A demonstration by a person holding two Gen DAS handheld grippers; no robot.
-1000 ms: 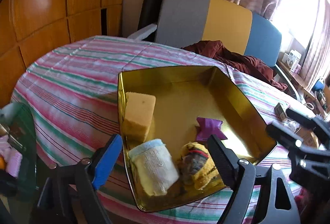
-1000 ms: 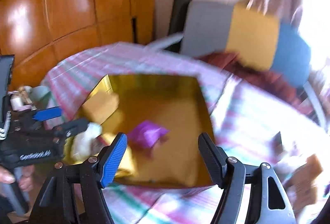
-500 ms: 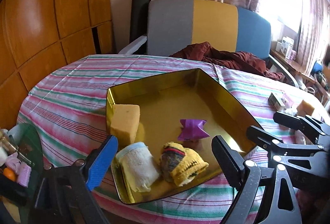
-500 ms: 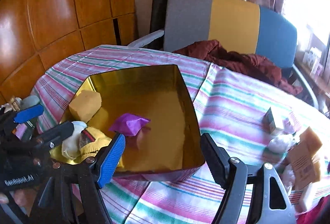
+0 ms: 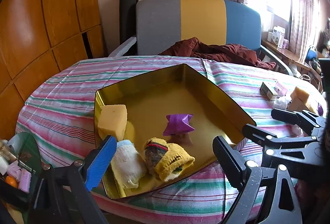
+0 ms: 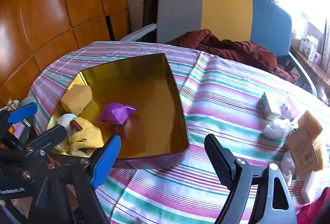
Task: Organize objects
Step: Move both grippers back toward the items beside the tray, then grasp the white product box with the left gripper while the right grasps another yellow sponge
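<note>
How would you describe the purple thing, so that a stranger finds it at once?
On the striped tablecloth sits a gold tin tray. Near its middle lies the purple packet, apart from the sponge and the socks. It alone is shiny, creased and purple.

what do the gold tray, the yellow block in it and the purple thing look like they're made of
Gold tray: probably thin metal with a glossy finish; its walls mirror the things inside. Yellow block: looks like sponge foam, matte with a pitted surface. Purple thing: seems to be crumpled foil or plastic wrapper, shiny with sharp creases; which of the two, the pictures leave open.
</note>
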